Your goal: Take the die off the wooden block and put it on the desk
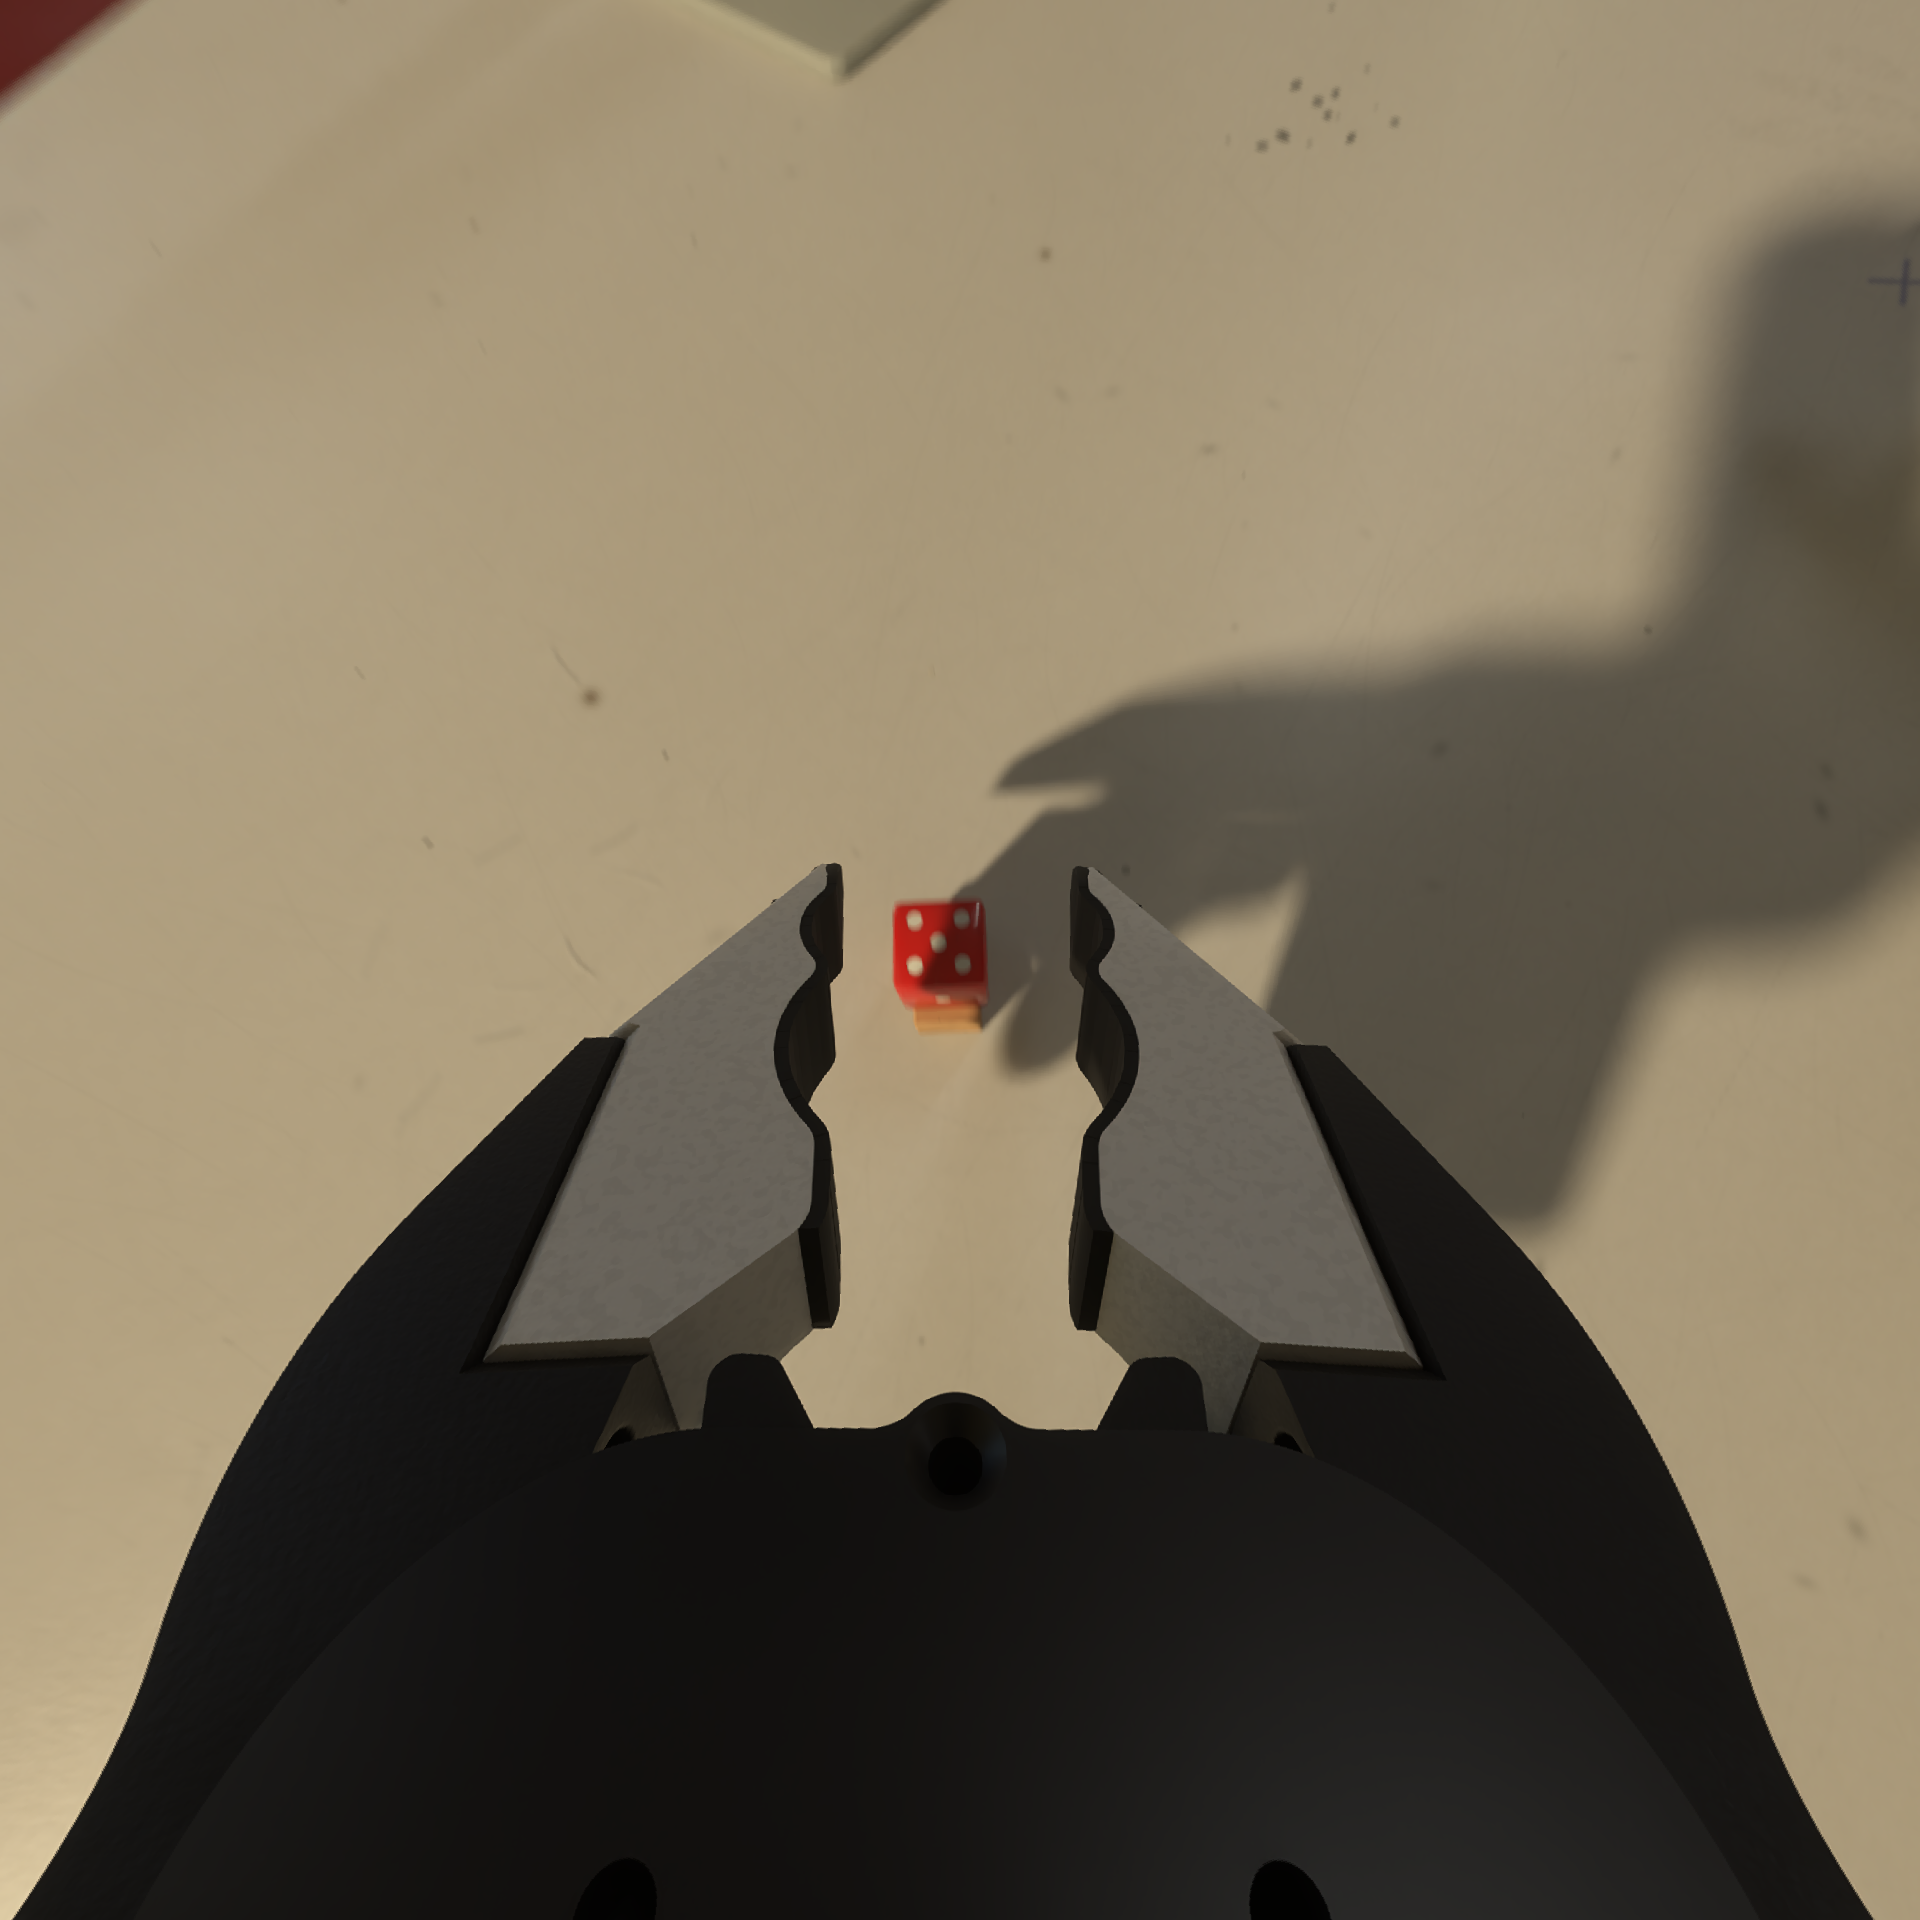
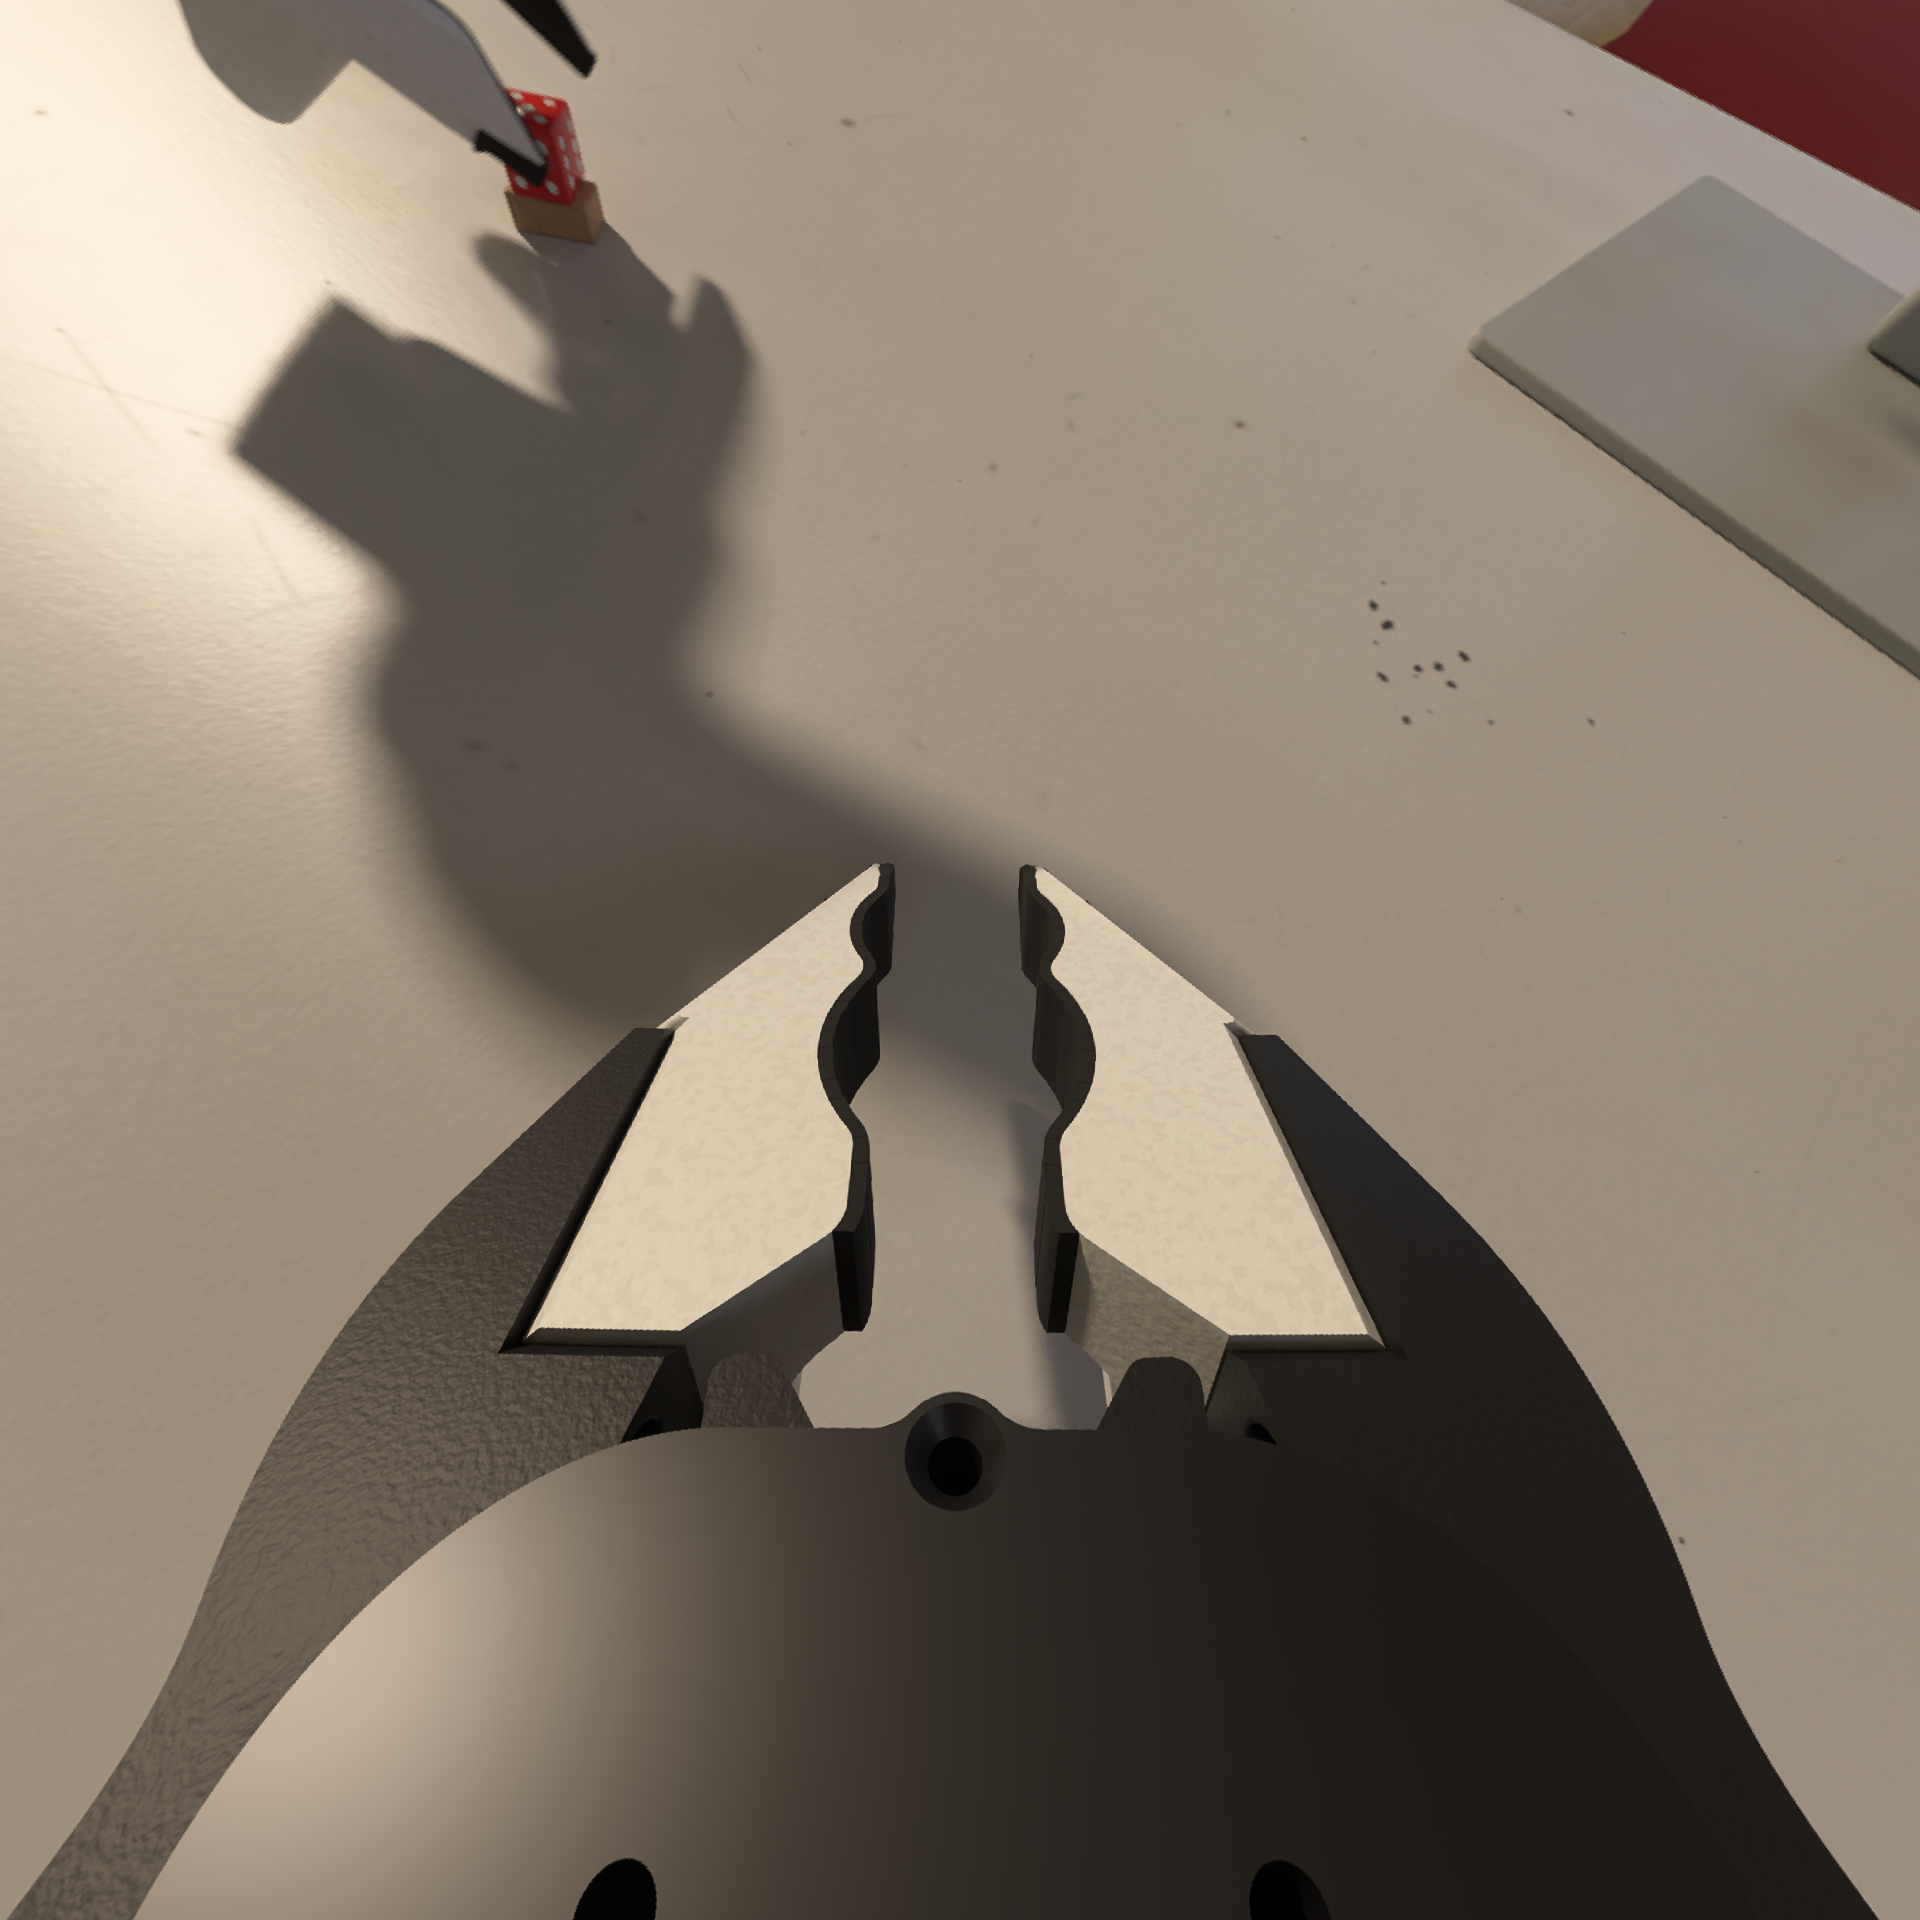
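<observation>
A red die with white pips point(image 1: 938, 951) sits on a small wooden block point(image 1: 948, 1020) on the beige desk point(image 1: 520, 520). My left gripper point(image 1: 956, 883) is open and hangs above the die, which shows between its fingertips. In the right wrist view the die point(image 2: 551, 145) and block point(image 2: 556, 216) are far off at the top left, with the left gripper's fingers point(image 2: 488, 99) around the die. My right gripper point(image 2: 956, 883) is open and empty over bare desk, well away from the die.
A flat grey slab point(image 2: 1704, 395) lies on the desk at the right in the right wrist view; its corner shows at the top of the left wrist view point(image 1: 831, 26). Dark red floor point(image 2: 1787, 73) lies past the desk edge. Gripper shadows fall on the desk.
</observation>
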`<state>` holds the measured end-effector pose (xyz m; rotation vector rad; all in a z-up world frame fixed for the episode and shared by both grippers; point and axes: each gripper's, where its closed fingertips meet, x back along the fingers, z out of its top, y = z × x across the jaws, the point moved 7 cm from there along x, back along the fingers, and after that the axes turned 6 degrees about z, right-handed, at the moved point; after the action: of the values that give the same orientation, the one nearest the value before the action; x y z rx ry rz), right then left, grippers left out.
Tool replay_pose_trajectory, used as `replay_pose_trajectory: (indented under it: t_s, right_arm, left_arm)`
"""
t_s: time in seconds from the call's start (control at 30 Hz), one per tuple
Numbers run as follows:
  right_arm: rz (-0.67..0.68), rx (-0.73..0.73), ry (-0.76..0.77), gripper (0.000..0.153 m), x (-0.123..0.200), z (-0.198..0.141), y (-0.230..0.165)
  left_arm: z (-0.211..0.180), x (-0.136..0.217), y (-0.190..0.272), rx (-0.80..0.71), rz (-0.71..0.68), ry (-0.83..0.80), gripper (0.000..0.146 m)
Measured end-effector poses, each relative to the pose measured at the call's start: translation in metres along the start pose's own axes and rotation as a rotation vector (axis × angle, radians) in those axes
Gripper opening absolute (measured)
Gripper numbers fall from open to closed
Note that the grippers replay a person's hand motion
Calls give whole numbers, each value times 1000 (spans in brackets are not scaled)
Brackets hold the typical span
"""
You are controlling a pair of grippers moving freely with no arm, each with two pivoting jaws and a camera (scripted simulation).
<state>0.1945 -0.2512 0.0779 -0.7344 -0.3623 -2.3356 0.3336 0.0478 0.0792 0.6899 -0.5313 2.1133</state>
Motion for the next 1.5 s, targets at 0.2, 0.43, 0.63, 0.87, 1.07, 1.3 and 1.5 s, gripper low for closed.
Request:
replay_pose_trajectory:
  t_s: [0.2,0.43,0.63,0.87,1.07,1.3,1.5]
  right_arm:
    - [60,-30,62,24,3,-4,3]
    - [104,-53,113,24,7,-6,6]
    - [133,-60,149,23,11,-5,7]
    - [152,-74,182,22,14,-5,8]
    - [155,-79,189,22,15,-5,8]
    - [161,-79,185,21,14,-5,8]
    - [163,-80,180,20,14,-5,8]
  left_arm:
    - [43,-20,-3,-63,68,-1,63]
    - [69,-73,-22,52,67,-93,103]
    - [68,-95,-38,153,89,-201,120]
    - [64,-104,-38,193,72,-229,120]
    - [61,-95,-33,213,40,-229,114]
    - [49,-80,-22,173,51,-237,99]
    - [40,-66,-13,159,44,-237,84]
